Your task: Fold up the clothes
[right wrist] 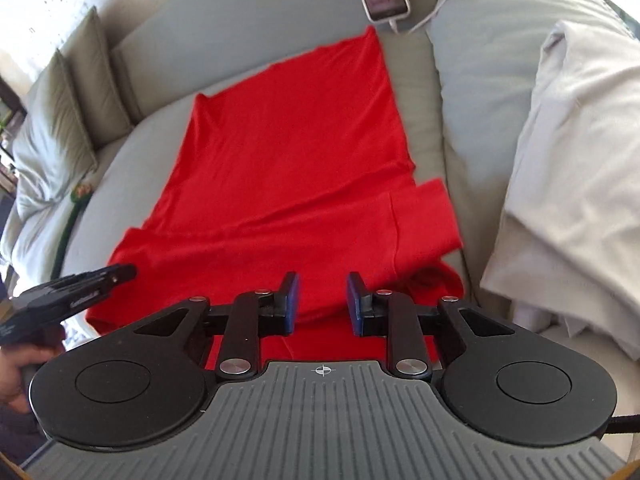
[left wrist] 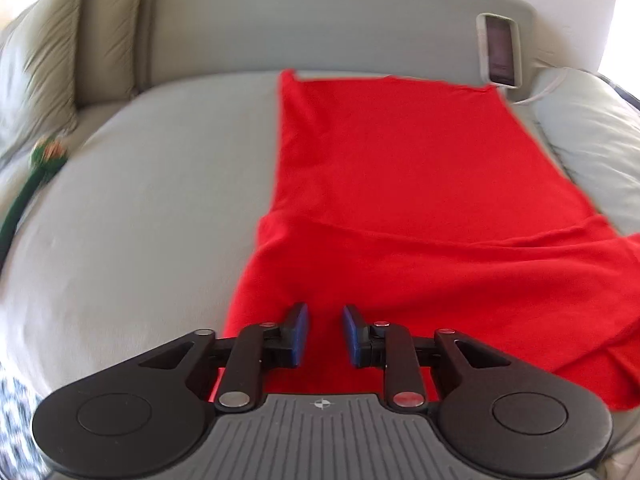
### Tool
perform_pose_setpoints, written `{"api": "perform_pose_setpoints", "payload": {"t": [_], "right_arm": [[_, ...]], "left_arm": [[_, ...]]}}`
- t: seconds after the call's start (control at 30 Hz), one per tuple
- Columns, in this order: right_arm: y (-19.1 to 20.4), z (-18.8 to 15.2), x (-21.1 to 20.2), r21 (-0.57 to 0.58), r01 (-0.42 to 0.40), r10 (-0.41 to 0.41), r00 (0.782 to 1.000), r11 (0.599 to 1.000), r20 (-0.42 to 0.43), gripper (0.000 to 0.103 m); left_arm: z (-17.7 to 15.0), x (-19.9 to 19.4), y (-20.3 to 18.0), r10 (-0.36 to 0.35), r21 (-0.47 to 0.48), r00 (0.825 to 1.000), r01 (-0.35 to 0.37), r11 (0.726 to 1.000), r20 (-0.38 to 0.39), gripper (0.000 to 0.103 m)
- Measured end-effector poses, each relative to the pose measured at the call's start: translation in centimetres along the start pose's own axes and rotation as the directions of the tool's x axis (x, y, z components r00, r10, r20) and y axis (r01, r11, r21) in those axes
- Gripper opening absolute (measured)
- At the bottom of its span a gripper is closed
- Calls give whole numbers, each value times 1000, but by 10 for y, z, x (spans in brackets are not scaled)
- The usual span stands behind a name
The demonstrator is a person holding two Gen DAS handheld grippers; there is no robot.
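— What does your left camera give you?

— My left gripper (left wrist: 325, 330) hangs over the near end of the red shirt (left wrist: 400, 168), its jaws a little apart with nothing pinched between the blue pads (left wrist: 303, 322); the cloth lies under them. The shirt runs lengthwise up the right half of the grey bed (left wrist: 152, 200), its far hem close to the headboard, where a phone (left wrist: 500, 50) leans. A green toy (left wrist: 44, 160) lies at the bed's left edge.

— And the right camera?

— My right gripper (right wrist: 322, 304) is also slightly open and empty, above the shirt's (right wrist: 288, 152) near end, by a sleeve folded in across it. My left hand (right wrist: 12, 372) holds the other gripper at the shirt's near left corner. A pale blanket (right wrist: 568, 168) is heaped along the bed's right edge.
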State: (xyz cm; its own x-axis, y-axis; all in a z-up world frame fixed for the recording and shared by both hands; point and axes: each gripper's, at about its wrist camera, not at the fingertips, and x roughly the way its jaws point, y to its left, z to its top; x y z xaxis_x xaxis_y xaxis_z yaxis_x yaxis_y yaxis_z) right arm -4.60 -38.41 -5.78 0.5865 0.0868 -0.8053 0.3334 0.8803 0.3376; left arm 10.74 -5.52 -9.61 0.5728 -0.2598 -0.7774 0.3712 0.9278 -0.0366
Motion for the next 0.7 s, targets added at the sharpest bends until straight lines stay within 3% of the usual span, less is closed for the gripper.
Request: {"api": "perform_pose_setpoints", "payload": {"t": [0.1, 0.2, 0.3, 0.37, 0.43, 0.57, 0.7], "right_arm": [[-21, -16, -10, 52, 35, -37, 999, 998, 34, 31], [-38, -15, -15, 61, 174, -179, 979, 983, 94, 31], [-37, -6, -3, -8, 262, -259, 959, 965, 118, 16], [-33, 1, 11, -64, 285, -277, 954, 956, 117, 16], [-30, 9, 21, -71, 261, -253, 962, 963, 105, 14], [-27, 28, 19, 16, 116, -117, 988, 993, 97, 14], [-17, 42, 34, -35, 103, -102, 995, 994, 17, 17]], "left_arm": [[-1, -1, 15, -43, -81, 999, 43, 996, -1, 23], [2, 0, 20, -58, -106, 998, 57, 993, -14, 23], [2, 3, 19, -61, -107, 998, 59, 993, -17, 23], [2, 4, 19, -63, -99, 998, 61, 993, -18, 23], [1, 4, 19, -64, -99, 998, 62, 993, -23, 23], [2, 5, 18, -61, -91, 998, 58, 994, -29, 23], [1, 6, 19, -60, -90, 998, 57, 994, -29, 23]]}}
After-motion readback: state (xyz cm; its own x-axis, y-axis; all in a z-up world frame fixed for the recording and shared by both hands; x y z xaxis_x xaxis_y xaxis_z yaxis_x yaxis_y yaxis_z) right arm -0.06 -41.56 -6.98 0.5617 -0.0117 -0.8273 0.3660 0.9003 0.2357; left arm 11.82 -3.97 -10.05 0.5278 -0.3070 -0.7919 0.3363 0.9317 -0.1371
